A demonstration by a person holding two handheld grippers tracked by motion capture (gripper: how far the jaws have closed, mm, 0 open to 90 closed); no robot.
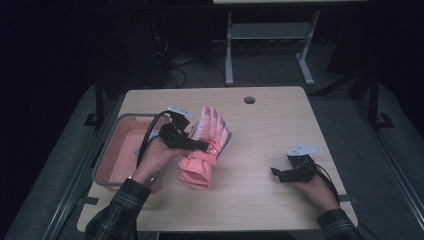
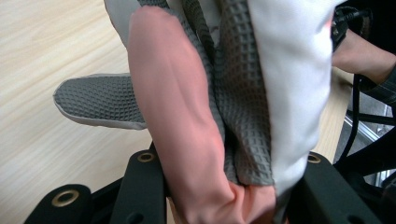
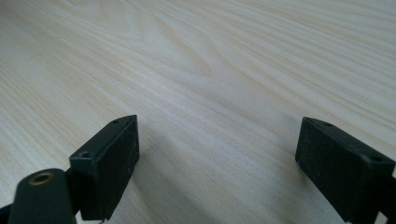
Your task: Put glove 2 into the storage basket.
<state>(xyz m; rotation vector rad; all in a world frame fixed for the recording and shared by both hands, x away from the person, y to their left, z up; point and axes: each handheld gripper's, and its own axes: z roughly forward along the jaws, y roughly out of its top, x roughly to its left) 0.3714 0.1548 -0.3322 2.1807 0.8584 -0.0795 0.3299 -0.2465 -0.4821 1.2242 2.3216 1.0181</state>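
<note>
A salmon-pink padded glove (image 1: 201,162) with a grey textured palm and white trim hangs just above the left half of the wooden table (image 1: 270,135), fingers pointing away from me. My left gripper (image 1: 207,146) is shut on it near the wrist. In the left gripper view the glove (image 2: 177,116) sits pinched between the jaws of the left gripper (image 2: 224,186), its grey thumb sticking out to the left. My right gripper (image 1: 277,173) rests low over the table's right side, open. In its own view the right gripper (image 3: 217,154) has bare wood between the jaws.
A pink bin with a grey rim (image 1: 107,150) stands at the table's left edge, beside my left hand. A round cable hole (image 1: 249,100) sits near the far edge. Another table's white legs (image 1: 229,50) stand behind on the dark floor.
</note>
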